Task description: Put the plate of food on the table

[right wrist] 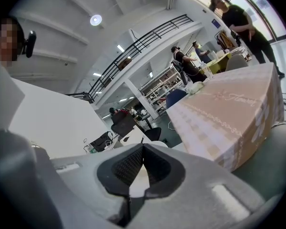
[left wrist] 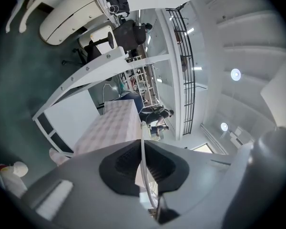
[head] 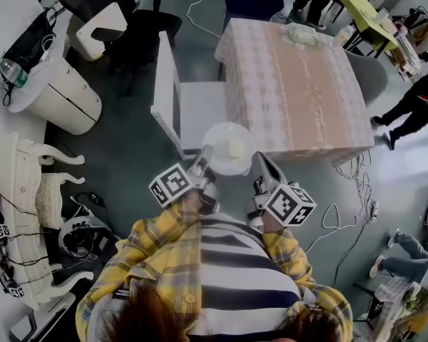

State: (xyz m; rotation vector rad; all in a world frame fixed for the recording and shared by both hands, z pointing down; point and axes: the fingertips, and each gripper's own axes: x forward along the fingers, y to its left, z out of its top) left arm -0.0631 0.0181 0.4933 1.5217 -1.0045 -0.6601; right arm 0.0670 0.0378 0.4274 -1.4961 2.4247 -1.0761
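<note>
A white plate (head: 220, 137) with a pale yellow piece of food (head: 236, 149) hangs in the air between my two grippers. It sits just short of the near edge of the table with the pink checked cloth (head: 292, 91). My left gripper (head: 205, 157) is shut on the plate's left rim, which shows edge-on (left wrist: 142, 147) between the jaws of that gripper (left wrist: 143, 165). My right gripper (head: 260, 162) is shut on the right rim. In the right gripper view the plate (right wrist: 139, 176) fills the gap of that gripper (right wrist: 142, 168). The table lies ahead in both gripper views (left wrist: 115, 123) (right wrist: 229, 111).
A white chair (head: 180, 105) stands against the table's left side, close to the plate. A black office chair (head: 125, 20) and a round white stand (head: 64, 98) are further left. A pale bundle (head: 303, 34) lies at the table's far end. Cables (head: 357, 191) trail on the floor; people stand at the right (head: 414, 105).
</note>
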